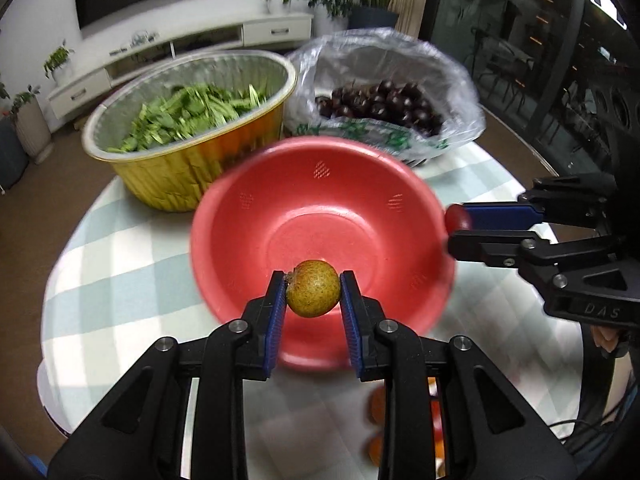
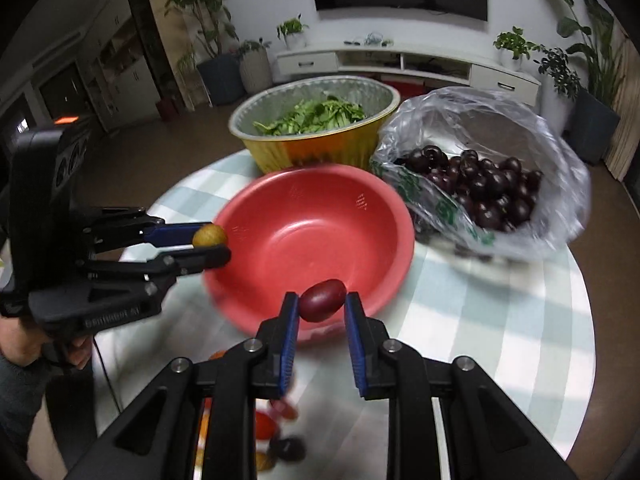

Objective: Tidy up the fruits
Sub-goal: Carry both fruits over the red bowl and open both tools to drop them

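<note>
My left gripper [image 1: 313,289] is shut on a small yellow-green speckled fruit [image 1: 313,289] and hangs over the near rim of the empty red bowl [image 1: 320,216]. My right gripper [image 2: 322,300] is shut on a small dark red fruit [image 2: 322,300] above the same bowl's [image 2: 312,240] near rim. Seen from the left wrist, the right gripper [image 1: 456,226] comes in from the right with the red fruit [image 1: 458,218] at the bowl's edge. Seen from the right wrist, the left gripper [image 2: 214,246] comes in from the left with the yellow fruit [image 2: 210,236].
A gold foil basin of chopped greens [image 1: 188,120] and a clear plastic bag of dark cherries [image 1: 380,106] stand behind the bowl on the checked round table [image 1: 120,280]. Several blurred red and orange fruits [image 2: 276,428] lie near the table's front edge. A hand [image 2: 24,348] holds the left gripper.
</note>
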`<move>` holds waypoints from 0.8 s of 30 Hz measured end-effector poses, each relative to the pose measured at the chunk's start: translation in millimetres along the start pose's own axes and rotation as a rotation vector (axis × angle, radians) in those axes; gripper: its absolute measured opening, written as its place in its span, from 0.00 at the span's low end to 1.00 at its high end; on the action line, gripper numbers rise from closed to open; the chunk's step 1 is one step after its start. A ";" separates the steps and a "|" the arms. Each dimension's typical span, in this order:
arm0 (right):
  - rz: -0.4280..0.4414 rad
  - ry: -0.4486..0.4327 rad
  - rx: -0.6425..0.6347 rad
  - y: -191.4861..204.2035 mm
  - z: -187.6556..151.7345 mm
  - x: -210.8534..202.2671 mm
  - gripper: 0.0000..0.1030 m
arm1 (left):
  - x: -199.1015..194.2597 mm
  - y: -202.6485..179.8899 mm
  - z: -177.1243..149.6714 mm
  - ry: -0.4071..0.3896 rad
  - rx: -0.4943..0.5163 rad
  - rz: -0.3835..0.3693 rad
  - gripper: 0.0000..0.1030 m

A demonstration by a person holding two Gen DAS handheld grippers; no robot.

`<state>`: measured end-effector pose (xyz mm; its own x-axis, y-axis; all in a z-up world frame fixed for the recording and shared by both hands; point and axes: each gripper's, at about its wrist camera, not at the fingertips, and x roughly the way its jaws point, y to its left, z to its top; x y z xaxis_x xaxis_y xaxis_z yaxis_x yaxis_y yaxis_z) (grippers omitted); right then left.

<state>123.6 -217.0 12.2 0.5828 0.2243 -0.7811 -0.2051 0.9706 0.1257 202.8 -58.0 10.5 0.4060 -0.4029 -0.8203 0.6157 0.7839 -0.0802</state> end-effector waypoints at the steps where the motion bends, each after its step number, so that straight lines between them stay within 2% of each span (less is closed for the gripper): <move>1: 0.006 0.013 -0.001 -1.4 4.2 7.8 0.25 | 10.1 -2.0 -0.9 0.012 0.000 0.006 0.24; 9: -0.025 0.114 -0.040 -7.5 26.0 70.1 0.25 | 49.4 1.4 3.6 0.074 0.005 0.003 0.24; 20: -0.068 0.164 -0.108 -3.1 28.3 98.5 0.25 | 67.9 -2.6 8.0 0.088 0.042 0.048 0.25; 24: -0.074 0.169 -0.119 -0.8 28.1 99.8 0.27 | 68.7 -5.6 9.1 0.087 0.058 0.048 0.29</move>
<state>204.0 -192.9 -48.7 0.4620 0.1256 -0.8780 -0.2643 0.9644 -0.0012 233.4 -94.4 -40.3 0.3771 -0.3212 -0.8687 0.6363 0.7714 -0.0090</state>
